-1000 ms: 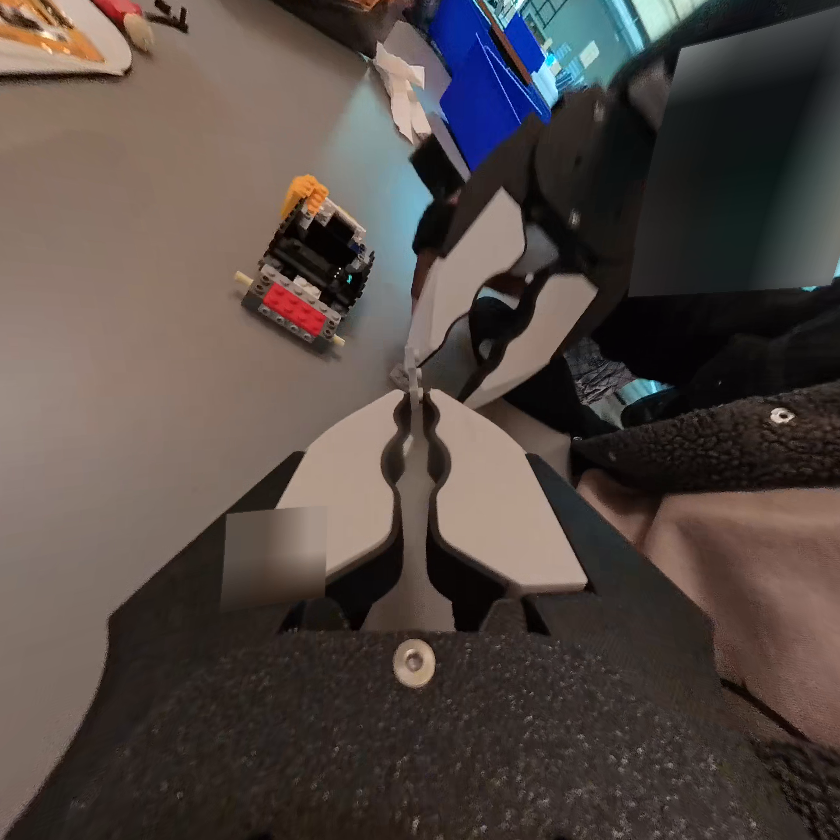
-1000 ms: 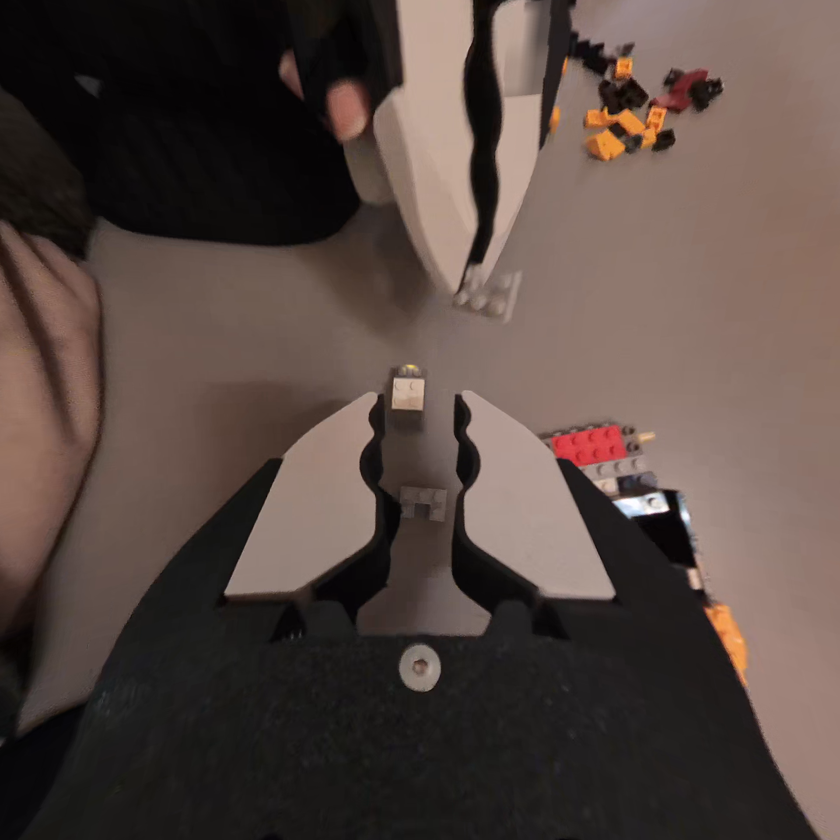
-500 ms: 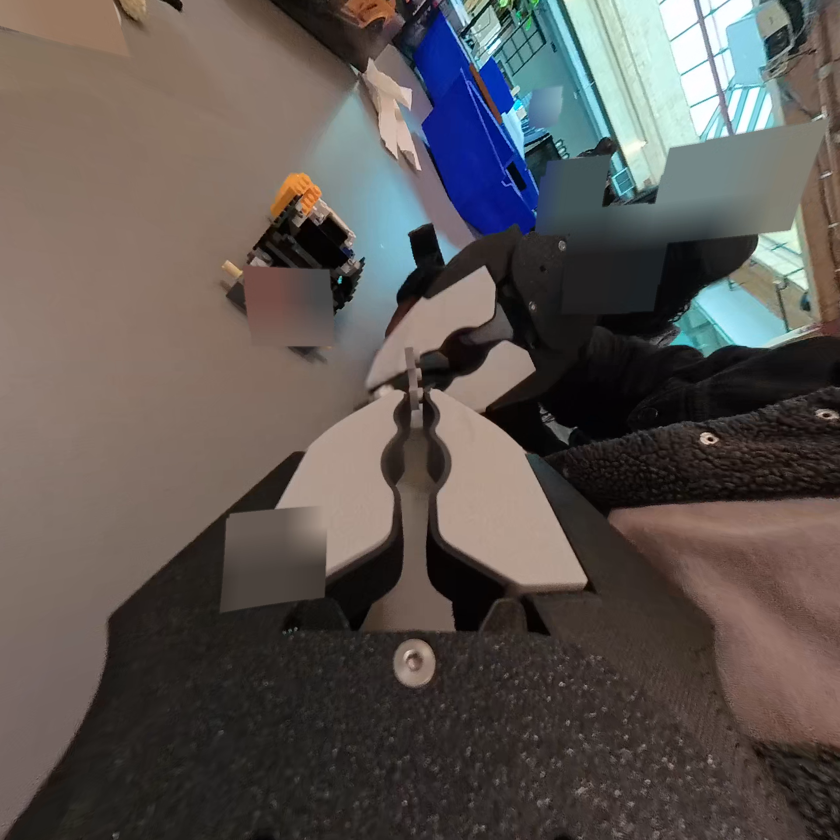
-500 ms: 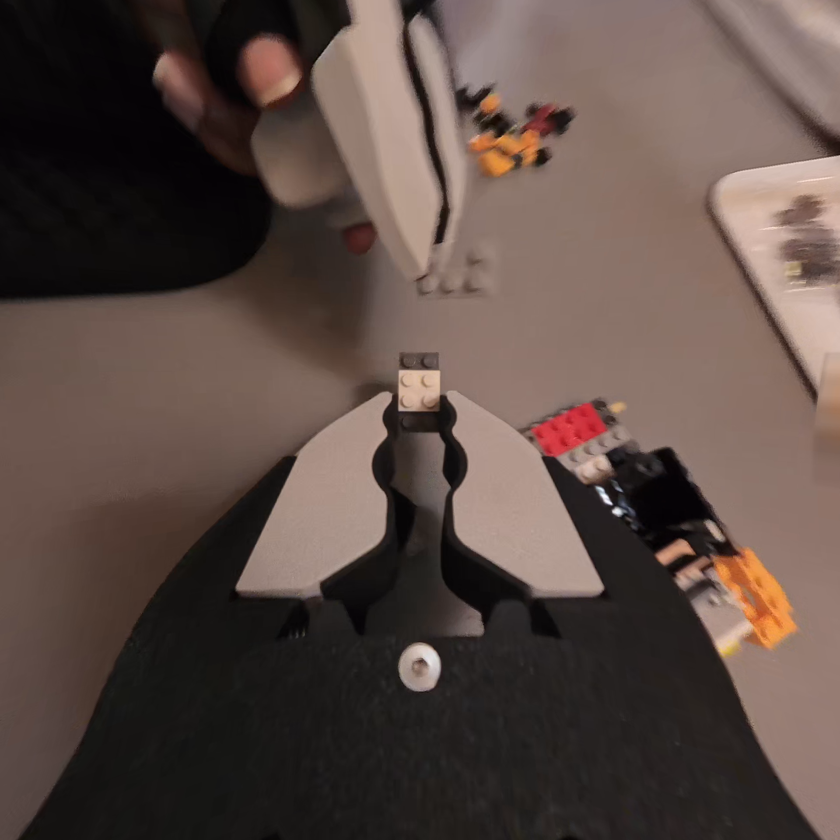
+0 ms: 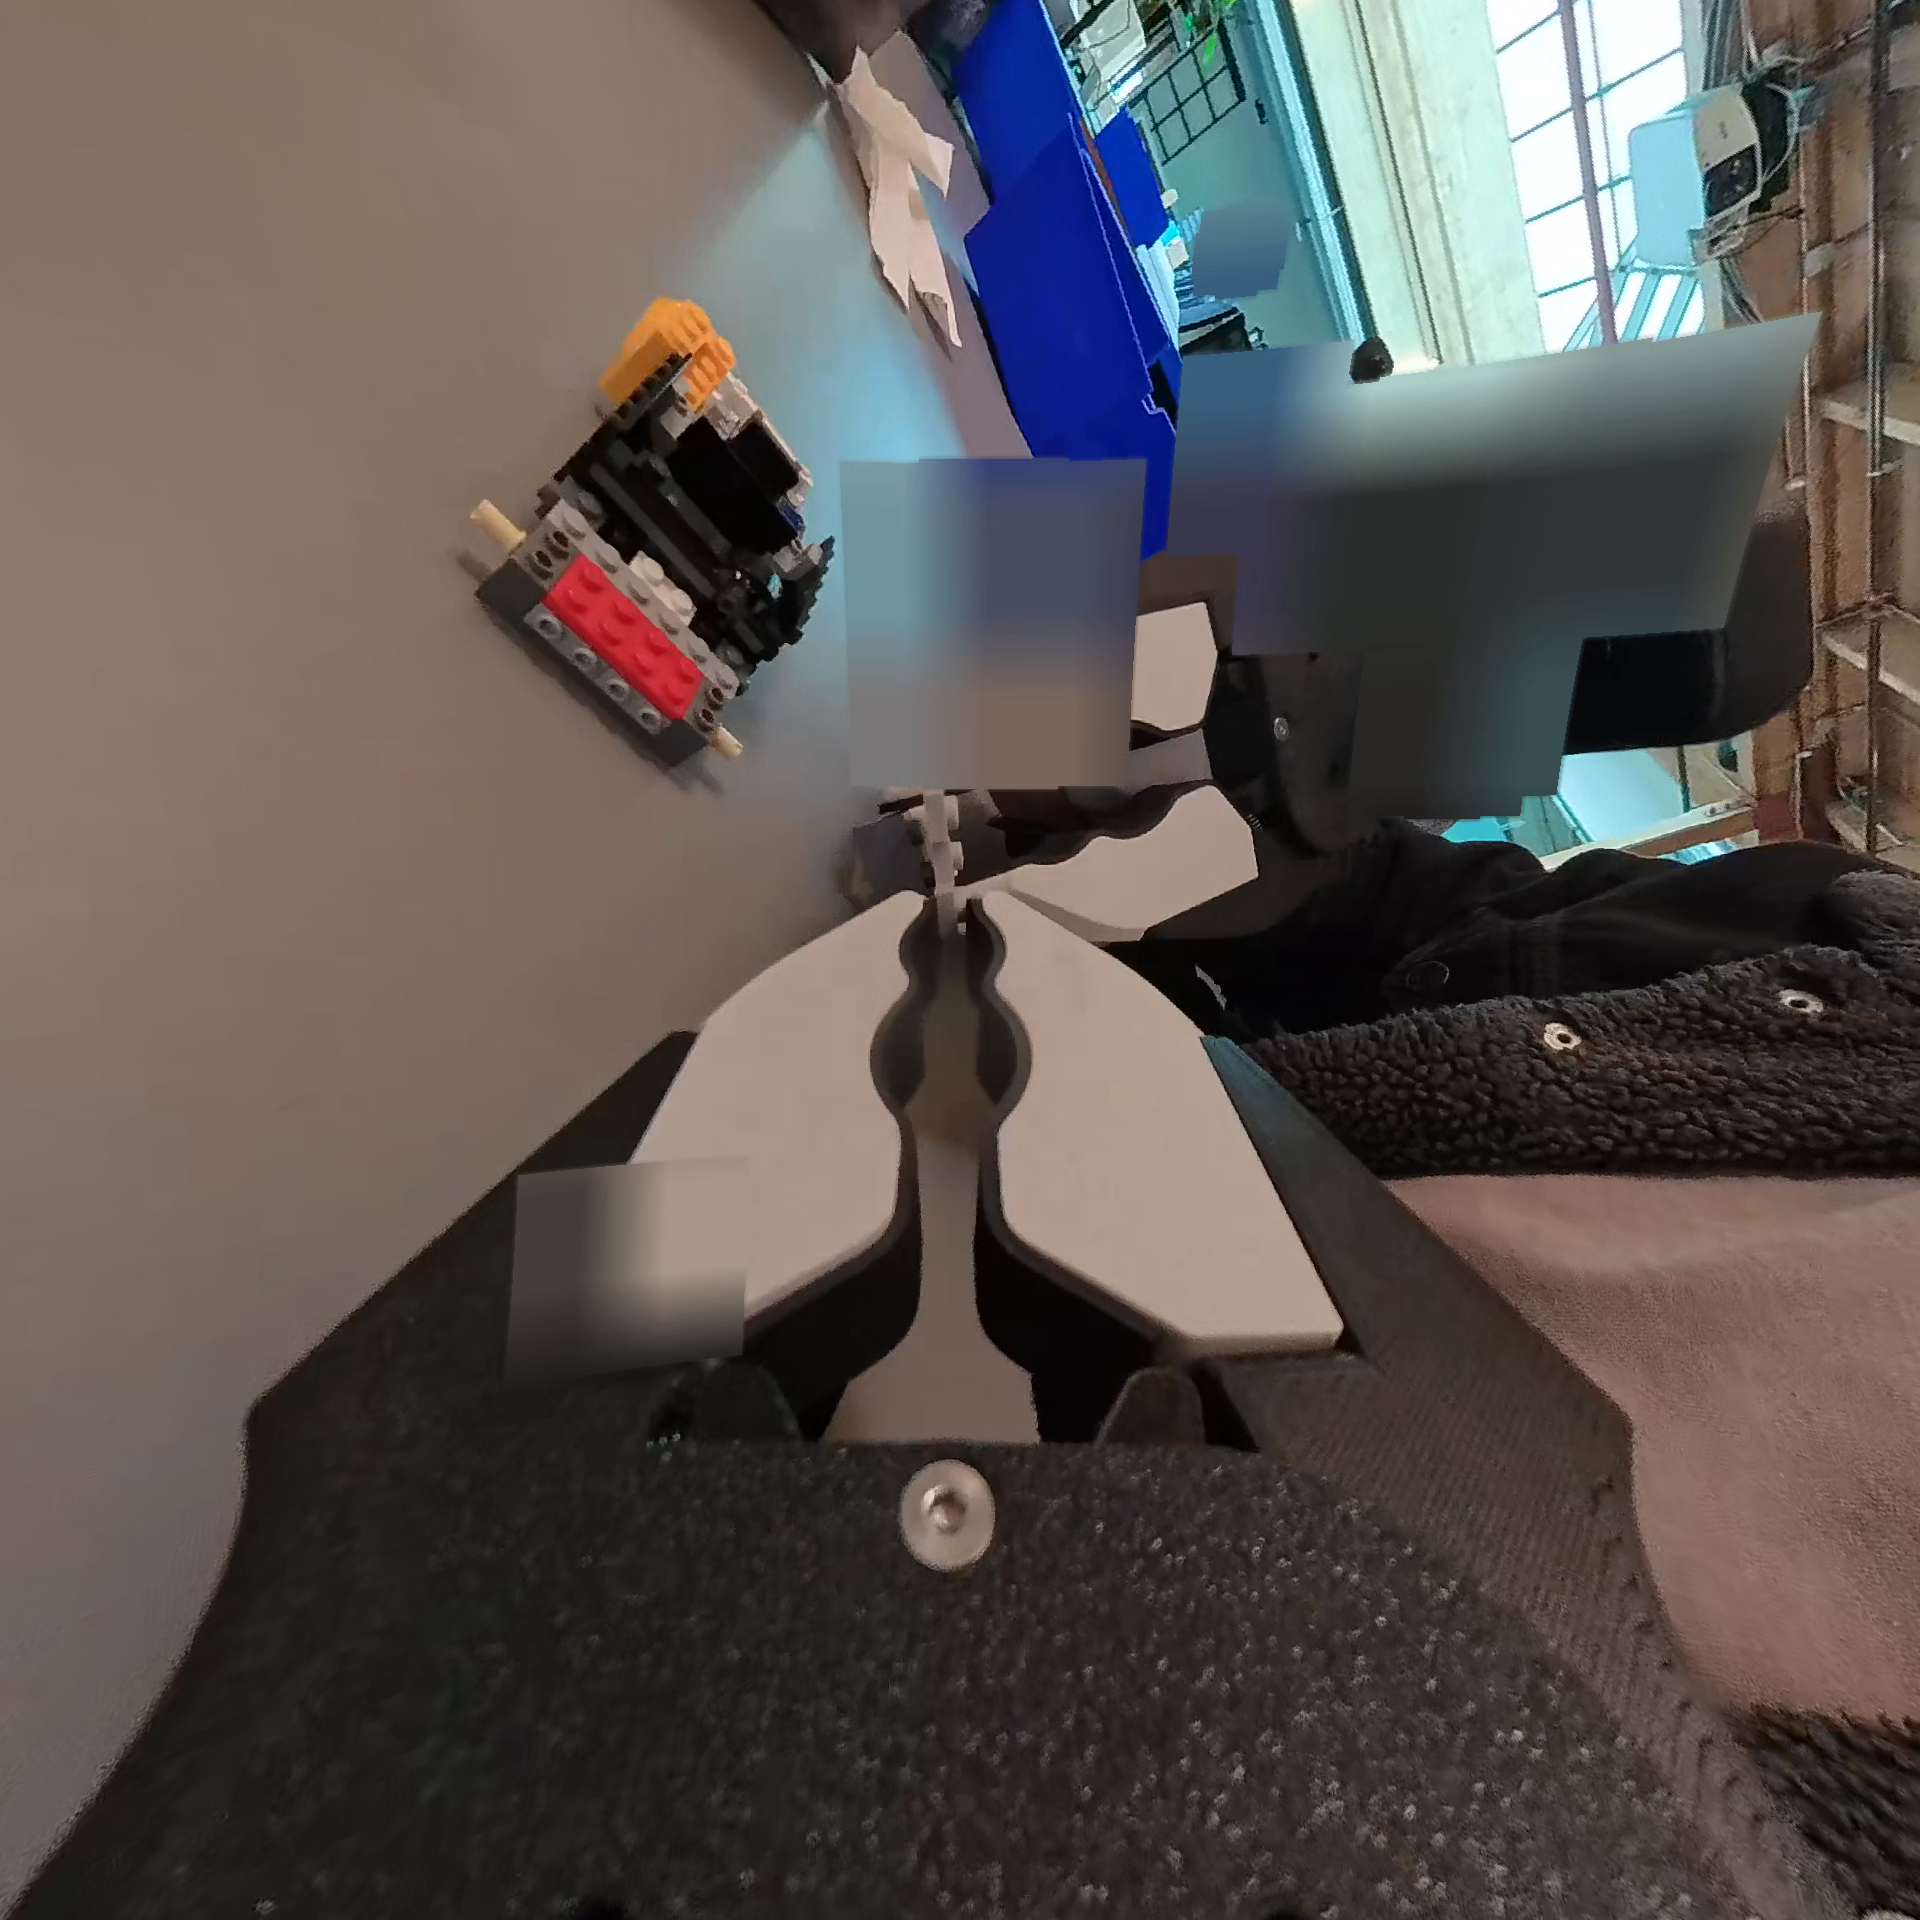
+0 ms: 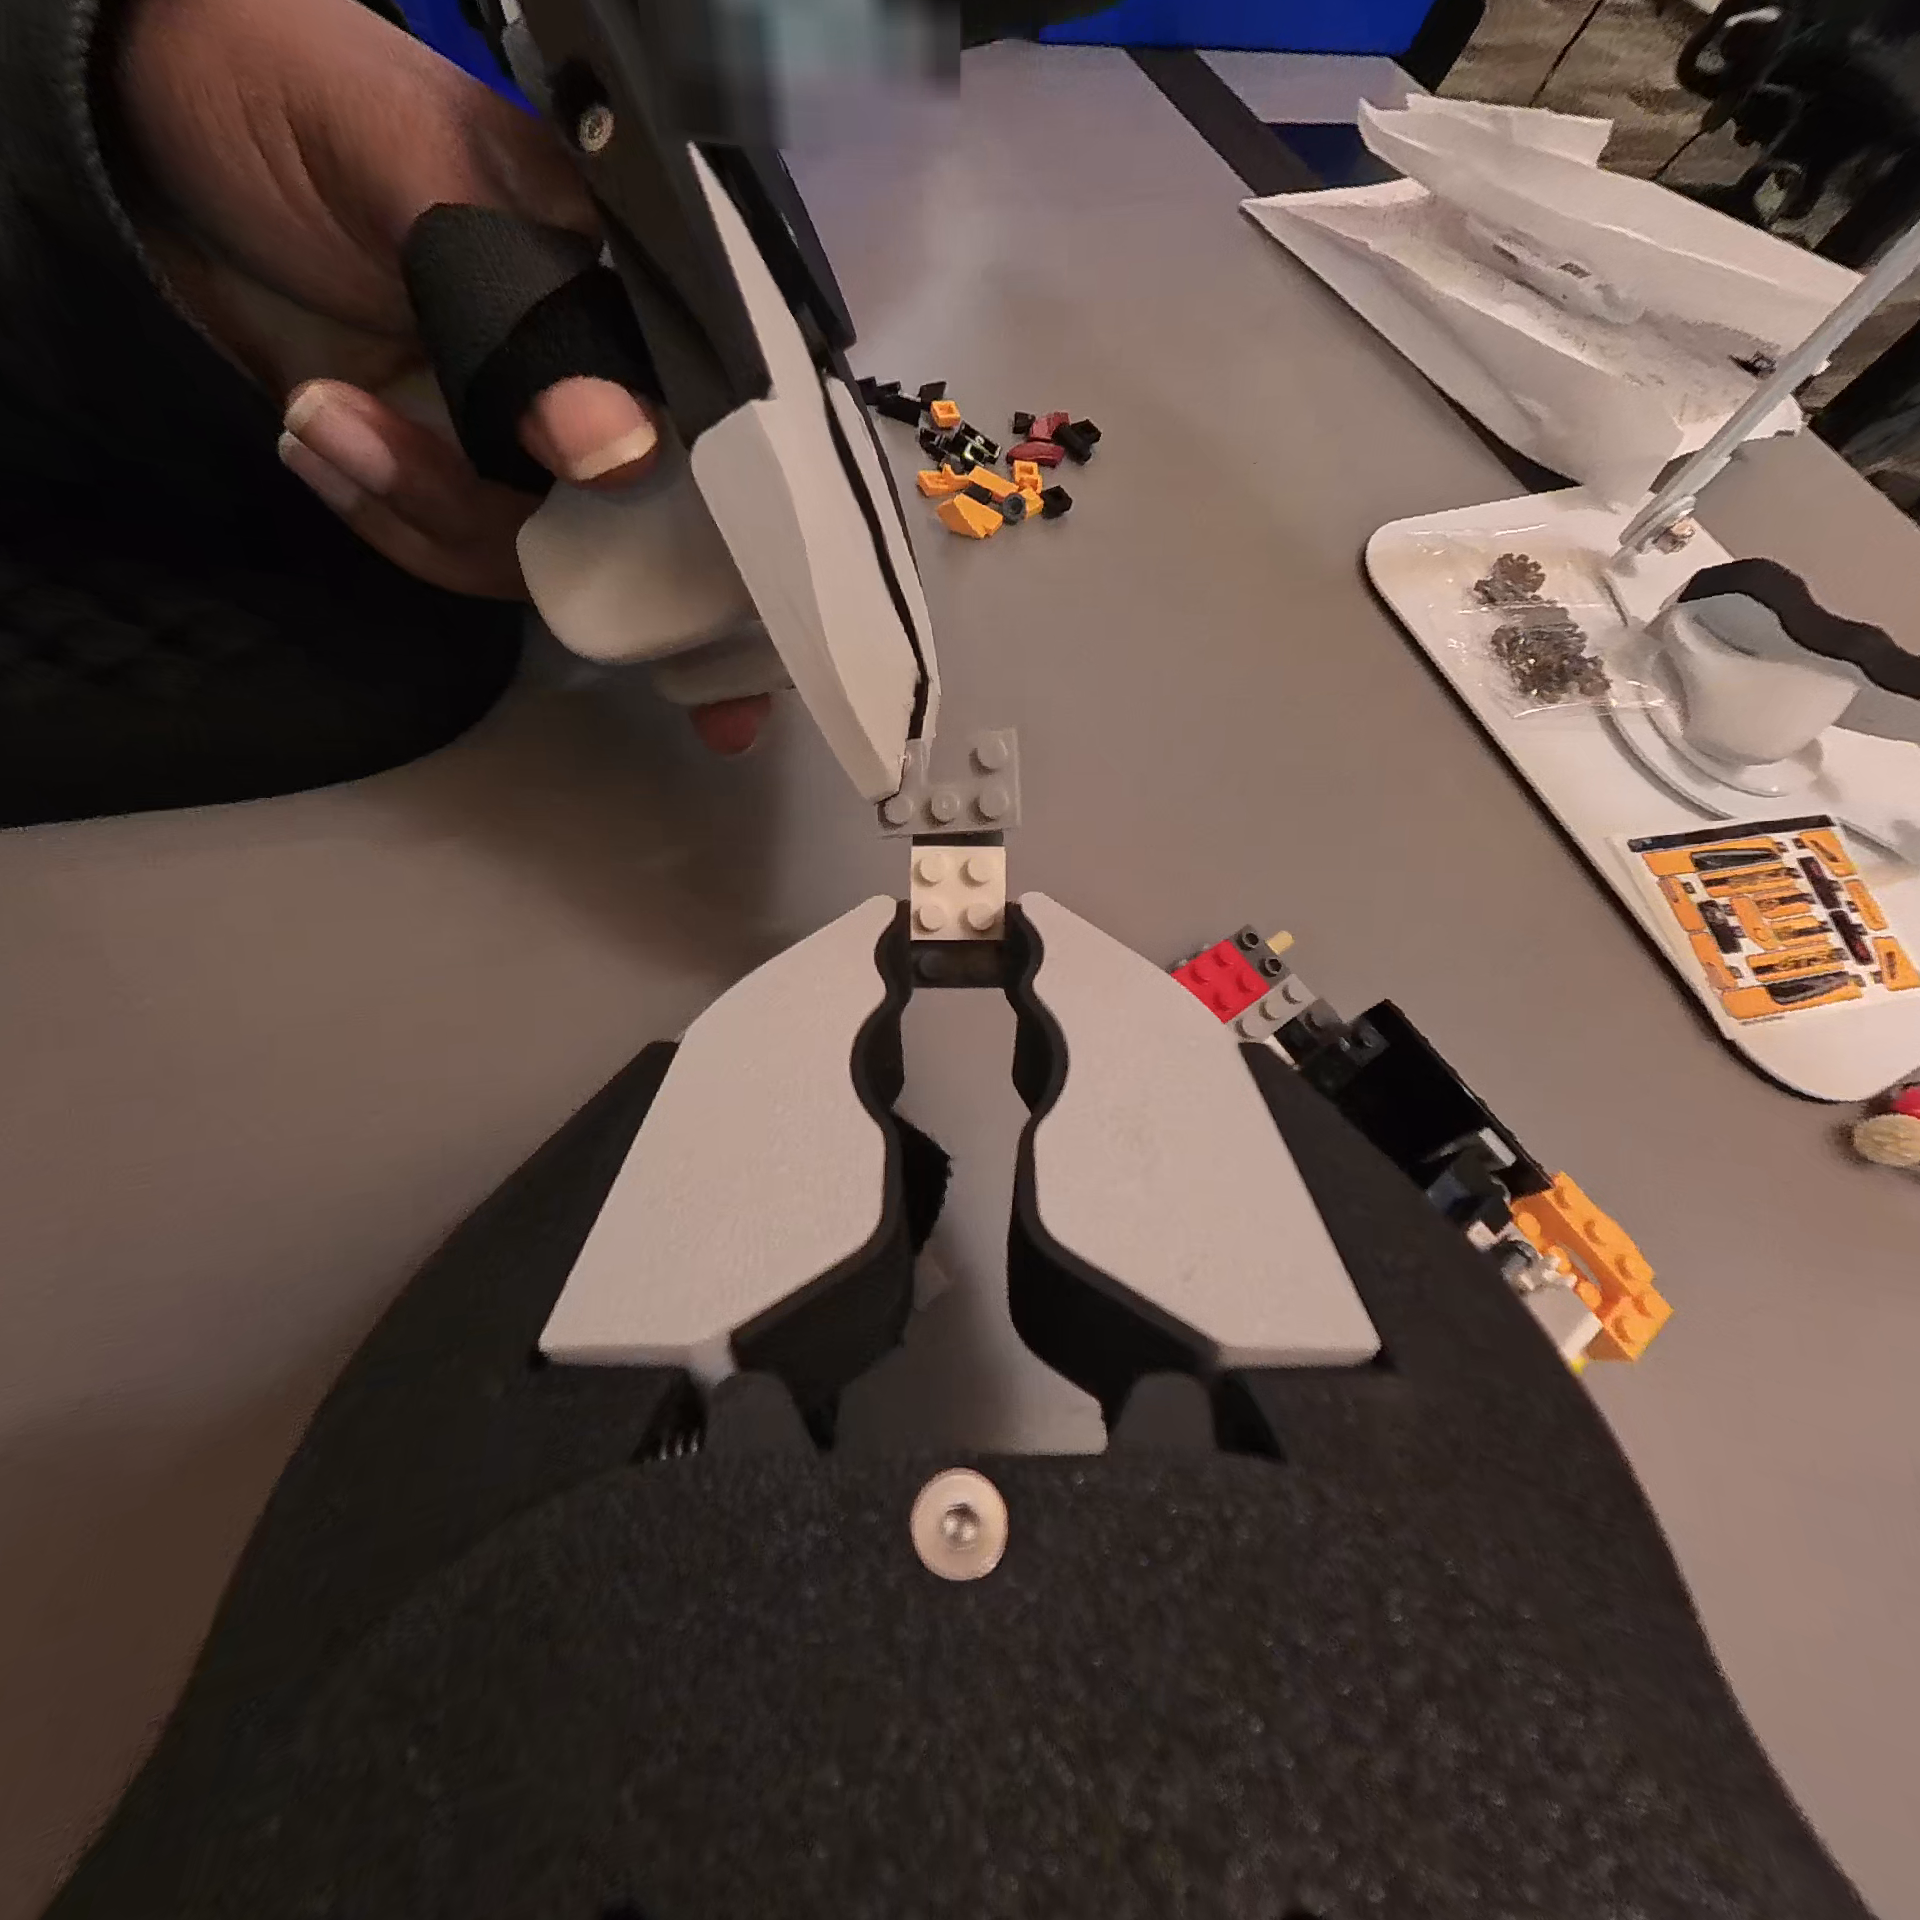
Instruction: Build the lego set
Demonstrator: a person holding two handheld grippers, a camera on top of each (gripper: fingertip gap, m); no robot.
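My left gripper (image 5: 948, 909) is shut on a thin grey plate (image 5: 940, 847), seen edge-on. In the right wrist view the left gripper (image 6: 906, 771) comes in from the upper left, holding that grey plate (image 6: 961, 784) by one corner. My right gripper (image 6: 958, 920) is shut on a small white 2x2 plate stacked on a black piece (image 6: 958, 891). The grey plate's lower edge meets the far end of that stack, above the table. The partly built model (image 6: 1403, 1101), black with red and orange parts, lies on the table to the right; it also shows in the left wrist view (image 5: 644, 582).
A pile of loose orange, black and dark red pieces (image 6: 997, 457) lies farther back. A white tray (image 6: 1444, 623) at the right holds small bags of parts and a sticker sheet (image 6: 1787, 925). White paper wrapping (image 6: 1558, 260) lies at the back right. A hand (image 6: 343, 312) holds the left gripper. My left and right fingertips are right by each other.
My right gripper closed on the white-and-black stack and lifted it off the table. Both grippers came together, so the grey plate now meets the stack.
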